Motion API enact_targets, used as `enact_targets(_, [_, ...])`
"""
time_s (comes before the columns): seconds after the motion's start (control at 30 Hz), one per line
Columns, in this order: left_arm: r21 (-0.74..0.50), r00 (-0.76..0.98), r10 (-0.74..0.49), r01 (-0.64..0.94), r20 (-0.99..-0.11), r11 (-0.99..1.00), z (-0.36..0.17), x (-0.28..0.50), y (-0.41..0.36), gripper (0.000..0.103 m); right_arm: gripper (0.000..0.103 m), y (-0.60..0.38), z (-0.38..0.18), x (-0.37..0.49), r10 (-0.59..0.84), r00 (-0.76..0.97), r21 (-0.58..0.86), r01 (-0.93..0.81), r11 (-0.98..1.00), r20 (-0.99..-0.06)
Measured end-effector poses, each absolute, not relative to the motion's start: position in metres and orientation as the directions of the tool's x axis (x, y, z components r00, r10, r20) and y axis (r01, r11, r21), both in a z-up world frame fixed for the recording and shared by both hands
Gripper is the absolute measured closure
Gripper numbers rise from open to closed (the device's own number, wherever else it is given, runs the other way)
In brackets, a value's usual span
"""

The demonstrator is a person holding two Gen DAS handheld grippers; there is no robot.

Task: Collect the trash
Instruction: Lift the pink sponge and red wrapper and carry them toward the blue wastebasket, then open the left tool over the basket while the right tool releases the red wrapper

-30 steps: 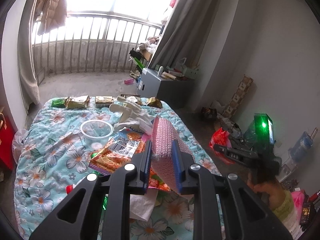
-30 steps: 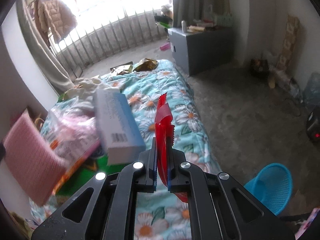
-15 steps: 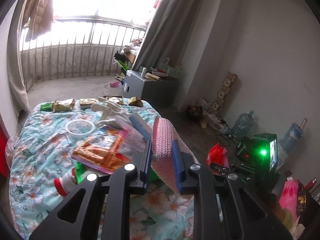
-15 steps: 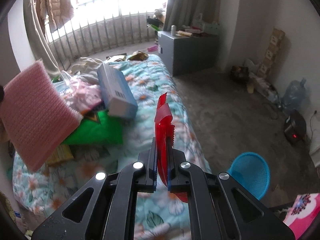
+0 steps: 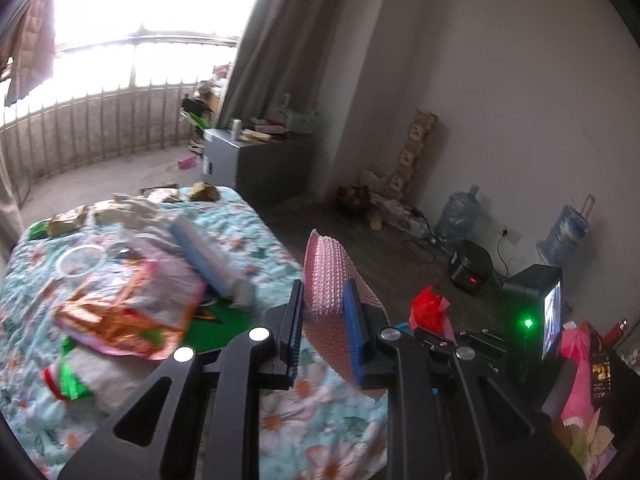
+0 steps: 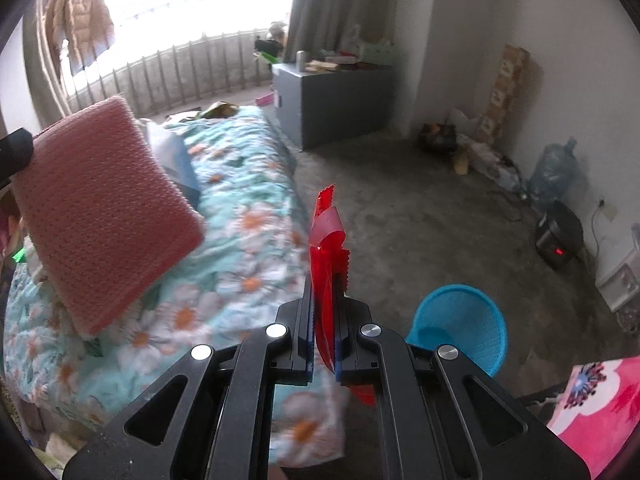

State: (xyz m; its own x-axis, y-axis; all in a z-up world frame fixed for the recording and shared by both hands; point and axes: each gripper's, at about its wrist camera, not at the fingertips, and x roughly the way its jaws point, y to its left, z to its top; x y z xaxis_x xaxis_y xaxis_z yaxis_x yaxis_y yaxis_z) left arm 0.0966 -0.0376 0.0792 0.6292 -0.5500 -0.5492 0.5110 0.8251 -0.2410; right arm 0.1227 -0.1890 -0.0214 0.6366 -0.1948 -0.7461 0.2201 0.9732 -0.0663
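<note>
My left gripper (image 5: 322,308) is shut on a pink bubble-wrap pouch (image 5: 326,300), held upright over the right edge of the floral bed (image 5: 248,224). From the right wrist view the same pink pouch (image 6: 100,208) hangs at the left over the quilt. My right gripper (image 6: 322,320) is shut on a red plastic wrapper (image 6: 326,248), which sticks up between the pads. A blue mesh bin (image 6: 460,324) stands on the floor just right of the right gripper. The right gripper with its red wrapper (image 5: 430,308) also shows right of the left one.
Wrappers, a blue-white box (image 5: 208,256), a clear lid (image 5: 80,260) and a green packet (image 5: 204,328) lie piled on the bed. A grey cabinet (image 6: 332,96) stands beyond it. Water jugs (image 6: 554,172) and a small black heater (image 6: 558,236) line the right wall. Concrete floor (image 6: 400,208) lies between.
Both grippers have swung right, away from the bed's pile and toward the floor. The blue bin has grown larger in the right wrist view. Both grips are unchanged.
</note>
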Motion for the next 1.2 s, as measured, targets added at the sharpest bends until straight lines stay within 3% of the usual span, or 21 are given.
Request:
enact_targets(0.27, [-0.252,0.539,-0.595,0.578,-0.596,0.776,0.067,0.12,-0.105,0.084,0.098,-0.246,-0.031,0.113,-0.23,0.612,-0.016,0.334,0.942,-0.757])
enact_targets(0.43, [-0.278,0.443,-0.629,0.63,-0.639,0.726,0.049,0.141,-0.171,0.084,0.097,-0.331,-0.051,0.097,-0.253,0.559,0.103,0.528,0.843,-0.79])
enact_targets(0.63, [-0.34,0.262,-0.639,0.67,-0.723,0.66,0.0,0.17,-0.264,0.084,0.097,-0.416,-0.104,0.082,-0.214,0.488,0.234,0.701,0.673,-0.846])
enact_targets(0.83, [-0.341,0.14,-0.565,0.672,-0.813,0.658,-0.068,0.195,-0.347,0.084,0.093,-0.473,-0.161,0.087,-0.084,0.5,0.392,0.762,0.515,-0.862])
enact_targets(0.9, [-0.32,0.118,-0.526,0.675,-0.842,0.665,-0.094,0.202,-0.376,0.083,0.087,-0.489,-0.177,0.091,-0.057,0.517,0.436,0.772,0.462,-0.854])
enact_targets(0.93, [-0.31,0.113,-0.512,0.678,-0.852,0.666,-0.102,0.204,-0.385,0.082,0.076,-0.496,-0.184,0.093,-0.048,0.518,0.449,0.779,0.438,-0.854])
enact_targets(0.97, [-0.305,0.101,-0.495,0.677,-0.863,0.67,-0.113,0.208,-0.395,0.082,0.058,-0.501,-0.19,0.094,-0.037,0.524,0.464,0.782,0.415,-0.851])
enact_targets(1.03, [-0.315,0.07,-0.476,0.664,-0.877,0.678,-0.135,0.212,-0.415,0.079,0.041,-0.511,-0.205,0.094,-0.021,0.533,0.488,0.79,0.372,-0.846])
enact_targets(1.1, [-0.323,0.038,-0.454,0.649,-0.89,0.689,-0.153,0.216,-0.43,0.069,0.04,-0.527,-0.222,0.095,0.003,0.527,0.498,0.802,0.329,-0.85])
enact_targets(1.2, [-0.326,0.033,-0.443,0.628,-0.896,0.707,-0.161,0.218,-0.433,0.063,0.037,-0.533,-0.236,0.091,0.004,0.483,0.464,0.838,0.286,-0.875])
